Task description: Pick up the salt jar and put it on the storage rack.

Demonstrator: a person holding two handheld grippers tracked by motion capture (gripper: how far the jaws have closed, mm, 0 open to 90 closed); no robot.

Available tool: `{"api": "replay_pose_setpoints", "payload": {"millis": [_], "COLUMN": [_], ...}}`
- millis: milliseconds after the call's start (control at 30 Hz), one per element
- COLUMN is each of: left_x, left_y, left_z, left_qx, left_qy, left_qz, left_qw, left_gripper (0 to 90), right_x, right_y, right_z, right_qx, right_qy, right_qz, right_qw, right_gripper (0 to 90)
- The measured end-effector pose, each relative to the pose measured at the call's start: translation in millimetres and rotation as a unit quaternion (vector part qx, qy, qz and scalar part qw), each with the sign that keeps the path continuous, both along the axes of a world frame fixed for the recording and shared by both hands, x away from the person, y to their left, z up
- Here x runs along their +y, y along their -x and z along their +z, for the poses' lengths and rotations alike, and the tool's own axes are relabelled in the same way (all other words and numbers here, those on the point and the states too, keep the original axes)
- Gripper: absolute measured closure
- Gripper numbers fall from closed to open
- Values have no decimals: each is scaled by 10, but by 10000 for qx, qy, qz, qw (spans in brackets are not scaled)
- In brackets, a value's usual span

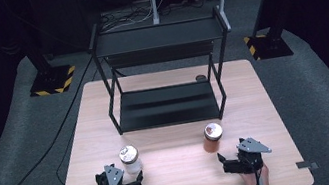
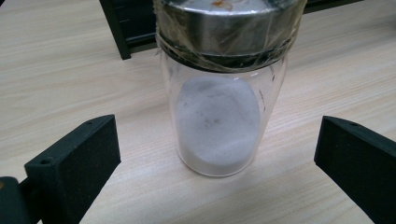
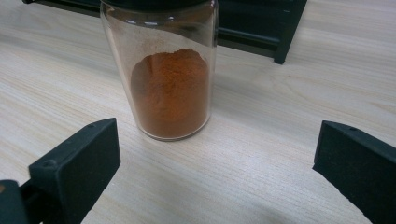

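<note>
From the high view, the work is looking barely begun: both jars are standing upright on the worktop [image 1: 180, 171], untouched, and nothing is sitting on the black shelf rack [image 1: 163, 67] behind them. The left gripper [image 1: 138, 177] is waiting just beside the jar of white powder [image 1: 129, 159], its fingers spread wide and gripping nothing. The right gripper [image 1: 222, 158] is resting near the jar of orange powder [image 1: 212, 137], its fingers likewise spread and empty. The two jars are standing well apart, each in front of the rack's lower shelf, and the worktop between them and the rack is offering an open path. A small dark disc [image 1: 200, 78] is lying near the rack's back right leg, out of the way.

In the left gripper view, the jar of white powder [image 2: 219, 126] is sitting between the two open fingers [image 2: 74, 163] but apart from both; its metal lid [image 2: 229, 28] is looking wrapped in clear film. A rack leg [image 2: 114, 28] is standing behind it.

In the right gripper view, the jar of orange powder [image 3: 170, 79] is standing ahead of the open fingers [image 3: 77, 165], nearer the left one, not yet between them. The rack's base [image 3: 261, 28] is running behind it. Gripping and lifting are both left to do, as I judge it
</note>
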State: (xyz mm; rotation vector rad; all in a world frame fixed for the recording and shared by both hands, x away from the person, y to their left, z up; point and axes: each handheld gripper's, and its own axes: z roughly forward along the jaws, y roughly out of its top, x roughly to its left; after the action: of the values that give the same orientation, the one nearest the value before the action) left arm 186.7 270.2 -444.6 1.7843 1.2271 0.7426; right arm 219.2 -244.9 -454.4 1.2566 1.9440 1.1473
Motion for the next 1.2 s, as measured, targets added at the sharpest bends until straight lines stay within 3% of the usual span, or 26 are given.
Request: {"api": "replay_pose_setpoints", "payload": {"millis": [233, 733, 867, 1200], "left_x": [-23, -140, -121, -132], "left_y": [12, -194, -248, -366], "left_z": [24, 183, 154, 62], "left_qx": [-23, 128, 90, 230], "left_qy": [-92, -377, -249, -202], "left_qz": [-34, -179, -225, -174], "left_qw": [9999, 9990, 9994, 9994], "left_gripper": [0, 0, 0, 0], "right_x": [-1, -12, -11, -6], "right_y": [29, 40, 41, 36], "right_z": [-19, -32, -33, -28], "right_qx": [-94, -141, -140, -127], "right_qy": [-1, -38, -44, -26], "right_qz": [10, 3, -15, -9], "right_qw": [10000, 9999, 9999, 9999], "right_gripper": [0, 0, 0, 0]}}
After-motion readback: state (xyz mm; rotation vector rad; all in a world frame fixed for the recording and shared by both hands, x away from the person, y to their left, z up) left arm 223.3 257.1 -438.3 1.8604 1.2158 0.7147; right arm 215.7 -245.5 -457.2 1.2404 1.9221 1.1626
